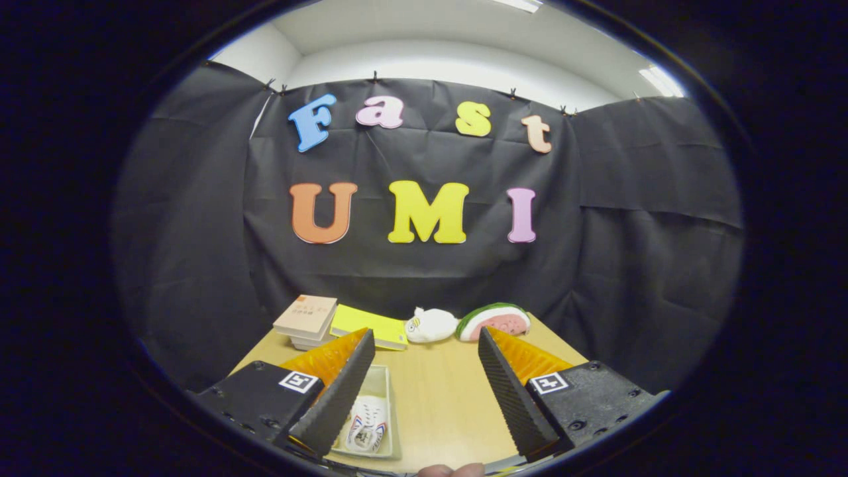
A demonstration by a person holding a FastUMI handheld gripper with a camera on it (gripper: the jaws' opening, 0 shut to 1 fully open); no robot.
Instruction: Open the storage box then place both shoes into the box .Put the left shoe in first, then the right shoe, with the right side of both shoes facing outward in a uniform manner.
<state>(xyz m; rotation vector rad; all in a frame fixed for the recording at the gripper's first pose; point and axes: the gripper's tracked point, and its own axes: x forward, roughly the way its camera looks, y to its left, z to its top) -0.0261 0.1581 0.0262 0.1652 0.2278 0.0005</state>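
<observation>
In the gripper view, the gripper (424, 344) hangs above a light wooden table (437, 397) with its two ribbed fingers spread wide apart and nothing held between them; only bare tabletop lies in the gap. Each finger carries a small square black-and-white marker on its base.

Below and just inside the left finger, partly hidden by it, sits a pale translucent plastic storage box (383, 384), a shallow rectangular tray shape seen from above. Inside it lies a white shoe (366, 424) with red and blue markings and a dark patch near its lower end; the finger covers its left side, so which shoe of the pair it is cannot be told.

Beyond the fingertips, at the far edge of the table against the black cloth wall, a row of things stands. Ahead of the left finger is a small stack of books (306, 321) with a tan cover on top, and just beside it a flat yellow booklet (368, 326). Ahead of the gap between the fingers lies a white plush toy (430, 325), touching or nearly touching a watermelon-slice plush (495, 320) with a green rind and pink flesh, which sits just beyond the right fingertip.

A fingertip of the person (450, 470) shows close under the gripper.
</observation>
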